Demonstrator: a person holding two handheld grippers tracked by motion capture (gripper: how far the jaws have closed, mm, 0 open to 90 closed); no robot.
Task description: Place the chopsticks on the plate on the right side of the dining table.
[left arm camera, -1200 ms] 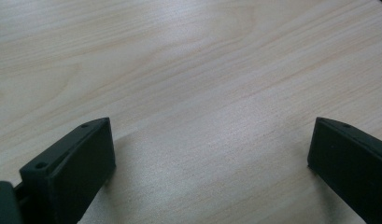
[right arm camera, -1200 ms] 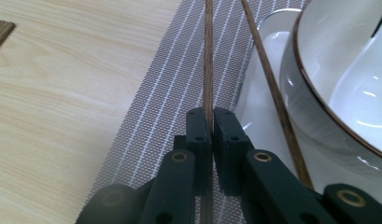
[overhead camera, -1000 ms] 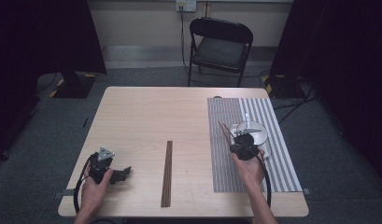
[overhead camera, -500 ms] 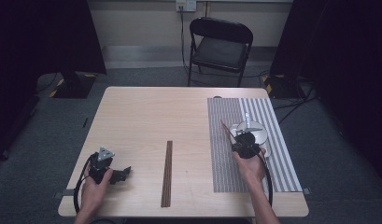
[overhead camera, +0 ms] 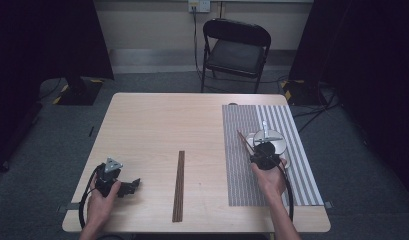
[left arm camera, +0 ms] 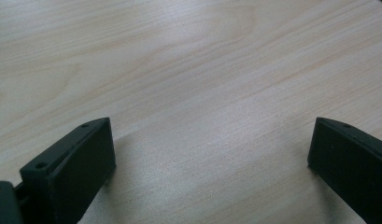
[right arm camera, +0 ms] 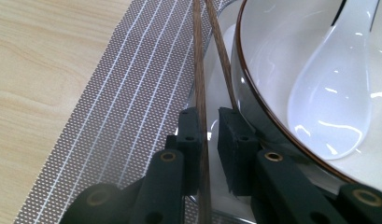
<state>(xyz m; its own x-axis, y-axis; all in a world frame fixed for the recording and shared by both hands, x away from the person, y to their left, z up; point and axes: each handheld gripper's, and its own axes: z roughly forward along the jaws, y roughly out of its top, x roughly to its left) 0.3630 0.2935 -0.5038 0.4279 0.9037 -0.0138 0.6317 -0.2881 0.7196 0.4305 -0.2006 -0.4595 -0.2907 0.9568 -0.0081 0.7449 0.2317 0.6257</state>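
Two chopsticks (right arm camera: 201, 93) sit between your right claw's (right arm camera: 208, 122) just-loosening jaws, lower centre, beside the bowl (right arm camera: 282, 70) on the mat (right arm camera: 109, 130). Placing step: next, back away cleanly. Left claw (left arm camera: 212, 154) wide, empty.

We see the bench (overhead camera: 157, 130) evenly lit from overhead, the room around it falling into near-black. Up close, bright glare spots sit on the white bowl (right arm camera: 291, 56) and spoon (right arm camera: 333, 98) — the black jaws blur softly at the frame's bottom.
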